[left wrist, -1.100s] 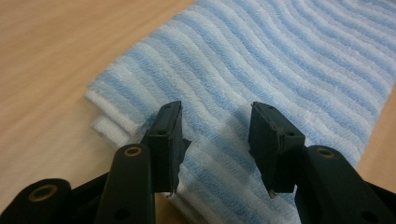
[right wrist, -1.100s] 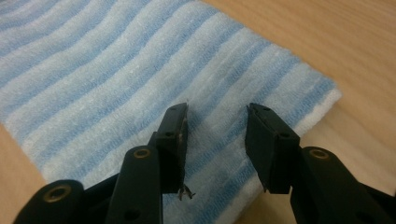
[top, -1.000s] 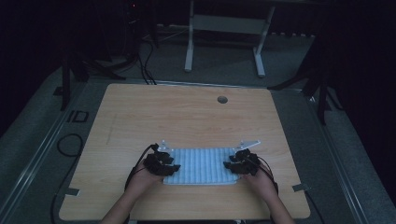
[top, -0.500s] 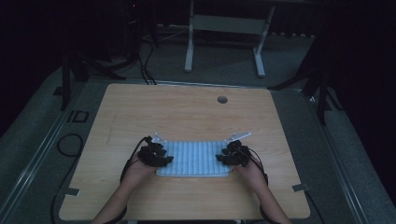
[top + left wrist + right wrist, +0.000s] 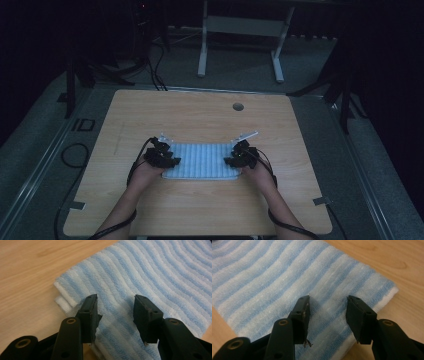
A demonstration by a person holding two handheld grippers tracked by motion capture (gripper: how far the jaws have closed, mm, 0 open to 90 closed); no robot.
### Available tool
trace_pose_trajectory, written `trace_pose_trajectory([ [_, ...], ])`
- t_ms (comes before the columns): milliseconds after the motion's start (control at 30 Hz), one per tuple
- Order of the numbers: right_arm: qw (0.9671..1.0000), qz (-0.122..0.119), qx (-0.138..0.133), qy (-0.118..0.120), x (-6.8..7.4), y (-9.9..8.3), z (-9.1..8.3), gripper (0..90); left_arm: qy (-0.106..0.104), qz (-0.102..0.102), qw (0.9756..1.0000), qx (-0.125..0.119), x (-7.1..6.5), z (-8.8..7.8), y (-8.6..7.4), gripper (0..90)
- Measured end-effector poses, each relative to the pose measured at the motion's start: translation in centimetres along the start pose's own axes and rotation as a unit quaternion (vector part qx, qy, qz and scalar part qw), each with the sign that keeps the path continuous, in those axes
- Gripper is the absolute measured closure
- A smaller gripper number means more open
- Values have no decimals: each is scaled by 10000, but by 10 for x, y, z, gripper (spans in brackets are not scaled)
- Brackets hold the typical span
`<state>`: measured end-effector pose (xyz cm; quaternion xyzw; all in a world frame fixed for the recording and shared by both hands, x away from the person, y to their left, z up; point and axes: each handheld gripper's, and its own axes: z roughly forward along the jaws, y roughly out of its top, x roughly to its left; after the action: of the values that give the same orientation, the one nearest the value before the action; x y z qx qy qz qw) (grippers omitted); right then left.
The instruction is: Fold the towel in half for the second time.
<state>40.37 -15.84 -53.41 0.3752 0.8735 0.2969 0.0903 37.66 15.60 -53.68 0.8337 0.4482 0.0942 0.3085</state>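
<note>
Near tabletop's front edge, centre: folded towel (image 5: pixel 201 160) lies flat. Both hands have moved inward vs. a sec ago. L gripper (image 5: pixel 115 307) part open, empty. R gripper (image 5: pixel 328 307) just opening, pads clear of cloth. Judgement: fold done, release under way.

Dim room, grey floor (image 5: pixel 50 150), wooden table (image 5: pixel 200 120)

high view – above, forward-down | gripper views – close, sharing towel (image 5: pixel 202 160)
</note>
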Motion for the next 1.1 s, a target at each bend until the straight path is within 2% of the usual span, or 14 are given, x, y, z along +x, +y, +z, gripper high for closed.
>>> trace_pose_trajectory([
  [333,9999,62,159,-16,-5,24,14,523,34,-154,9998,77,15,1,6,545],
  [367,9998,69,160,-1,-6,25,15,522,28,-198,9998,60,16,1,7,545],
  [533,9998,136,145,12,-7,26,16,516,78,-165,9998,35,16,2,7,544],
  [667,9998,184,71,10,-5,25,13,456,97,-161,9998,-37,14,-3,6,533],
  [733,9998,177,32,31,-5,24,9,444,163,-120,9997,-154,12,-8,6,498],
  [800,9999,149,-64,18,-6,22,4,404,113,-144,9995,-240,10,-12,5,467],
  [867,9995,232,-180,153,-7,20,-2,359,13,-212,9993,-296,8,-15,4,397],
  [933,9989,271,-326,188,-7,17,-9,299,-30,-118,9994,-339,3,-18,1,348],
  [1033,9985,174,-449,269,-6,10,-17,233,-104,-82,9988,-477,-1,-20,-5,253],
  [1100,9978,174,-539,336,-6,5,-22,231,-80,-78,9984,-546,-3,-19,-9,134],
])
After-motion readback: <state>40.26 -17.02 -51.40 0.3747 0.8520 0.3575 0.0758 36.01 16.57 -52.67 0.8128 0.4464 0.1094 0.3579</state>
